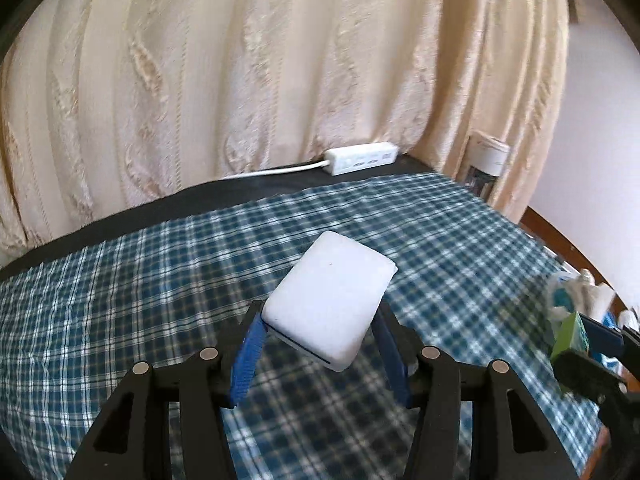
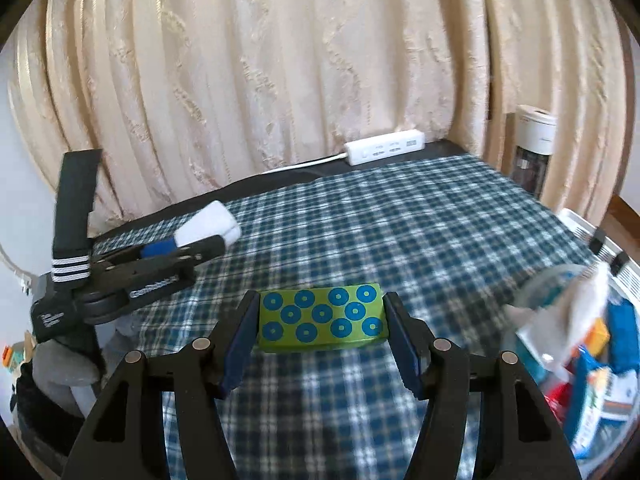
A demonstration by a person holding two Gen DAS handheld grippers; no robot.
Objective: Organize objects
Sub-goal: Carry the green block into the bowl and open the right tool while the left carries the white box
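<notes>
No text reads clearly: white lettering on the left gripper (image 2: pixel 200 240) and print on the packets (image 2: pixel 600 396) are blurred.

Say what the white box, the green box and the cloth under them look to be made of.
White box: likely matte plastic; smooth, rounded corners, a thin seam. Green box: perhaps printed card or tin; slight sheen, blue rings. Cloth: woven checked fabric, with wrinkles.

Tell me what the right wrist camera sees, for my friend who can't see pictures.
The right gripper holds a green box with blue circles between its jaws, above a blue checked cloth. To the left, the left gripper holds a white block; a white power strip lies by cream curtains behind.
</notes>
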